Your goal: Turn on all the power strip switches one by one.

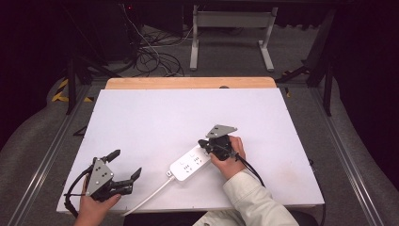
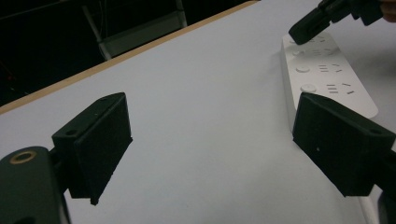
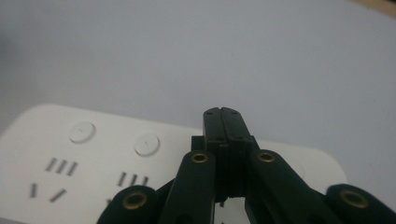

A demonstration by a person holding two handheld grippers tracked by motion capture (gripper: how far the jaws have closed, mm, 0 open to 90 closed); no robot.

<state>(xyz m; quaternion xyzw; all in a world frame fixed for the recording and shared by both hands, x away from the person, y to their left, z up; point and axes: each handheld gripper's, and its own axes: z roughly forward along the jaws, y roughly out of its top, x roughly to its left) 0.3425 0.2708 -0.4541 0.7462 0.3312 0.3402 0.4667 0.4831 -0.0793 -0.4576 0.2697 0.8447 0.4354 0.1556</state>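
Note:
A white power strip (image 1: 189,164) lies flat on the white table (image 1: 188,113), its cord (image 1: 146,197) trailing toward the front edge. My right gripper (image 1: 202,142) is shut with nothing between its jaws. Its closed tip (image 3: 223,119) sits over the strip's far end (image 3: 93,154), beside round switch buttons (image 3: 146,144); whether it touches the strip I cannot tell. My left gripper (image 1: 124,165) rests at the front left, open and holding nothing. In the left gripper view its jaws (image 2: 219,135) stand wide apart, with the power strip (image 2: 327,74) and the right gripper's tip (image 2: 303,30) beyond them.
A wooden strip (image 1: 188,83) borders the table's far edge. Beyond it on the floor are a tangle of cables (image 1: 150,56) and white frame legs (image 1: 230,37). Metal rails run along both sides of the table.

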